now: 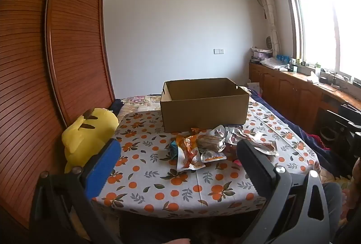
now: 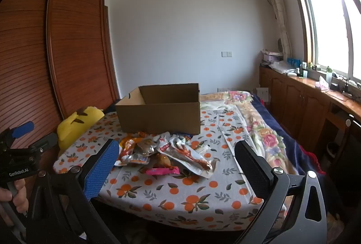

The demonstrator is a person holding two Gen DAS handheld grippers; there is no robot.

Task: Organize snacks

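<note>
pile of foil snack packets [image 2: 162, 153] on table, near open brown cardboard box [image 2: 158, 108] | ahead of right gripper [image 2: 178, 167], nearer | both jaws wide open, empty

Bare tablecloth [image 2: 180, 194] before snack pile [image 2: 162, 153], cardboard box [image 2: 158, 117] walling behind it, plush toy [image 1: 88, 135] at left edge

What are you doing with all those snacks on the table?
A person holds two grippers, left and right, both with jaws wide open and empty. A pile of shiny foil snack packets lies on the orange-patterned tablecloth, in front of an open brown cardboard box. Nothing has been picked up yet.
</note>
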